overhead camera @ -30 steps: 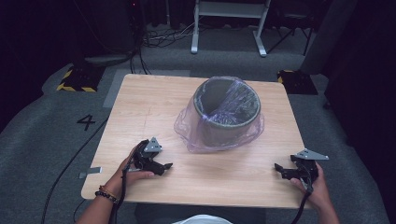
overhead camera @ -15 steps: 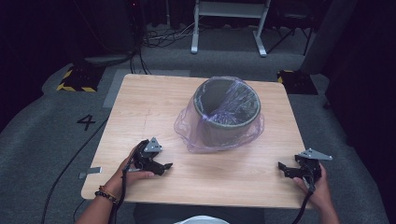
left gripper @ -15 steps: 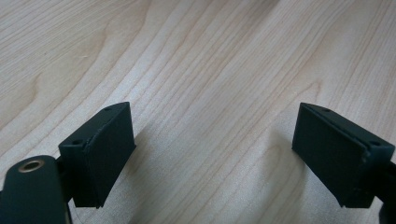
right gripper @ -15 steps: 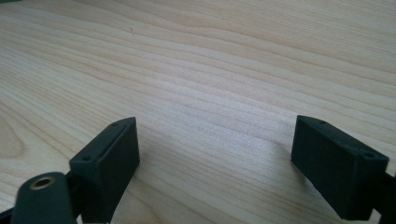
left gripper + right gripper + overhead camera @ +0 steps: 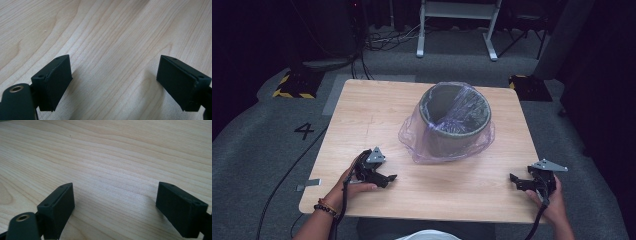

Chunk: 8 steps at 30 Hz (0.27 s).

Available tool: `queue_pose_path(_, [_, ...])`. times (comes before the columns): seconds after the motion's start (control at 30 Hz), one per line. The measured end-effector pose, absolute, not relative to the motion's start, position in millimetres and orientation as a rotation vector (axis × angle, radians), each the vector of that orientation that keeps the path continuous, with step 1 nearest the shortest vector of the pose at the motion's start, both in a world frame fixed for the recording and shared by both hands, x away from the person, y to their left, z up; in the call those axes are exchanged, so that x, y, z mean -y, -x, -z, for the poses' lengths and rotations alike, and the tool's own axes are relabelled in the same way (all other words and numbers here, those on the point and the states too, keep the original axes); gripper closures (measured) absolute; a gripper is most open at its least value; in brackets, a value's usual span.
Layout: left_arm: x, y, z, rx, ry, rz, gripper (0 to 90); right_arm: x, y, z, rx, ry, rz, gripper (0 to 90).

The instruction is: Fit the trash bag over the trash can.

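Two tools, left (image 5: 384,177) and right (image 5: 518,181), gaping empty, parked on near tabletop (image 5: 377,115); bagged bin (image 5: 455,120) untouched, centre-far, ready for reach.

My left gripper (image 5: 384,177) sits low at the near left, jaws spread wide with nothing between them. My right gripper (image 5: 518,181) rests at the near right, jaws equally wide and bare.
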<state>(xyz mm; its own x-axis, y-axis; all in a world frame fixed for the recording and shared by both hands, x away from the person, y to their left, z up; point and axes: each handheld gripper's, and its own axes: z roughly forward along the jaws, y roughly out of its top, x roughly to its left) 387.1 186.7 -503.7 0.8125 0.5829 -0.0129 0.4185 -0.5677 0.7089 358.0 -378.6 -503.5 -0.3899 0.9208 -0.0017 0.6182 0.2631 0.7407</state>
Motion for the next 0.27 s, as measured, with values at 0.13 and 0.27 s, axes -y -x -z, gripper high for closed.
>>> queue_pose_path(0.13, [-186.5,-387.5,503.7,-0.732,-2.256,-0.287,12.5,378.6,-358.0,503.5,-2.104,-1.392,-0.930,15.2])
queue_pose_path(0.27, [-186.3,-387.8,503.6,-0.733,-2.257,-0.288,12.5,378.6,-357.9,503.4,-2.104,-1.392,-0.930,15.2])
